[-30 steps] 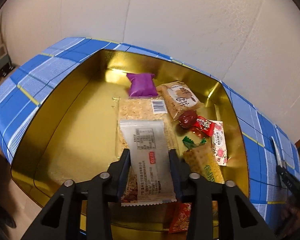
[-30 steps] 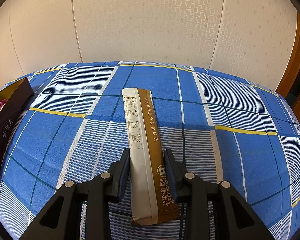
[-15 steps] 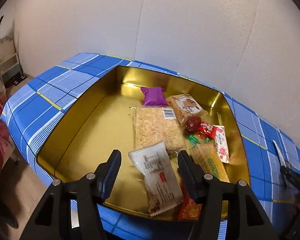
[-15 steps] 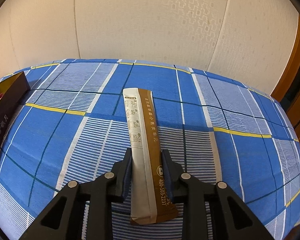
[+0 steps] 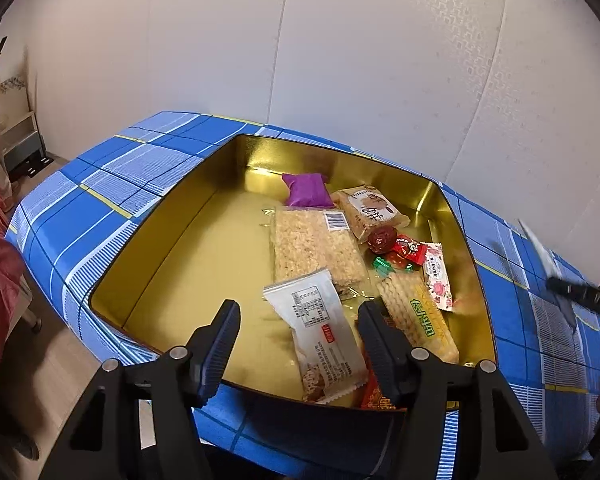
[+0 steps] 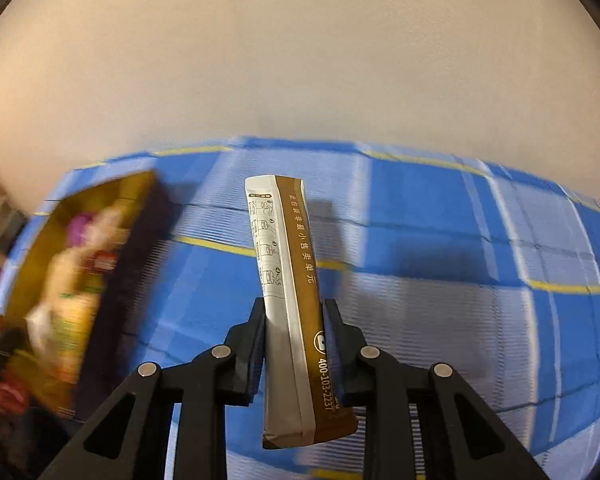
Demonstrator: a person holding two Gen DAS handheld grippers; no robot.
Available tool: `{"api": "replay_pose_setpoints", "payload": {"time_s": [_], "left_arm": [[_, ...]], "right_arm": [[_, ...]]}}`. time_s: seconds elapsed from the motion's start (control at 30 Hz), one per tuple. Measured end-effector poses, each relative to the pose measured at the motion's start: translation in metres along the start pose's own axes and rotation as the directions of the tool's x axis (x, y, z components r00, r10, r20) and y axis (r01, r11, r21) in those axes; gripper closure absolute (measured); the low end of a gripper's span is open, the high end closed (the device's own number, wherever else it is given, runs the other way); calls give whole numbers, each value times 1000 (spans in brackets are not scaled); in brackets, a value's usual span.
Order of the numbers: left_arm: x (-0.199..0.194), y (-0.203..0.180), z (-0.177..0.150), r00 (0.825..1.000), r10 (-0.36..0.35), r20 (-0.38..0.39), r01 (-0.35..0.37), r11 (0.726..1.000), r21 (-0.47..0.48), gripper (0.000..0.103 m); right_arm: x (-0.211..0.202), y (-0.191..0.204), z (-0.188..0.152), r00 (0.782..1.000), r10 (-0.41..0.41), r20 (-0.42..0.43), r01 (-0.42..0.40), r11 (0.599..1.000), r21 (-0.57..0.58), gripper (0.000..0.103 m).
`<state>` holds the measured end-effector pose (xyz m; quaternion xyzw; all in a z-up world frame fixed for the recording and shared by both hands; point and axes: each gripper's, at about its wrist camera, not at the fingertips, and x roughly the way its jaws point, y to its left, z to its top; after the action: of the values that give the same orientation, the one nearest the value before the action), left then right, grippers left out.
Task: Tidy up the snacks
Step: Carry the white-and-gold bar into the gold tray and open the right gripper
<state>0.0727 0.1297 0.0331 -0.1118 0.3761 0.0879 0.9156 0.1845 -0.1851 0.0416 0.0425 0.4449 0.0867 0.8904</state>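
Right gripper [image 6: 294,320] clamps the stick sachet [image 6: 290,280] near its lower end; light, pliable, likely droops. Left gripper [image 5: 296,320] has just been opening, empty, above the gold tin [image 5: 172,264].

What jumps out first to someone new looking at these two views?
The gold-lined tin on the blue plaid cloth, snacks piled along its right side. The open left claw hangs over a white packet lying there. The right claw grips a long white-and-brown stick pack above the cloth.

Left tool [image 5: 298,322] spread, empty; right tool [image 6: 294,320] clamped.
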Motion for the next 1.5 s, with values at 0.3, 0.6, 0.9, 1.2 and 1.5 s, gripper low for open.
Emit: {"api": "replay_pose_setpoints", "payload": {"time_s": [0.3, 0.6, 0.9, 1.2, 1.5], "left_arm": [[-5, 10, -2, 1000, 14, 6, -14, 1000, -11, 36], [-6, 19, -5, 999, 33, 2, -33, 999, -15, 34], [-5, 24, -4, 998, 69, 2, -68, 998, -14, 32], [-10, 18, -4, 996, 91, 24, -91, 996, 3, 20], [-21, 1, -10, 997, 67, 47, -69, 997, 34, 1]], "right_arm": [[-5, 129, 18, 986, 167, -10, -166, 969, -181, 76], [33, 189, 14, 986, 139, -90, -159, 950, -270, 76], [62, 200, 1, 989, 66, -135, -107, 939, -327, 74], [39, 189, -3, 989, 128, -70, -143, 942, -302, 63], [-20, 160, -22, 987, 72, 144, -38, 973, -228, 62]]}}
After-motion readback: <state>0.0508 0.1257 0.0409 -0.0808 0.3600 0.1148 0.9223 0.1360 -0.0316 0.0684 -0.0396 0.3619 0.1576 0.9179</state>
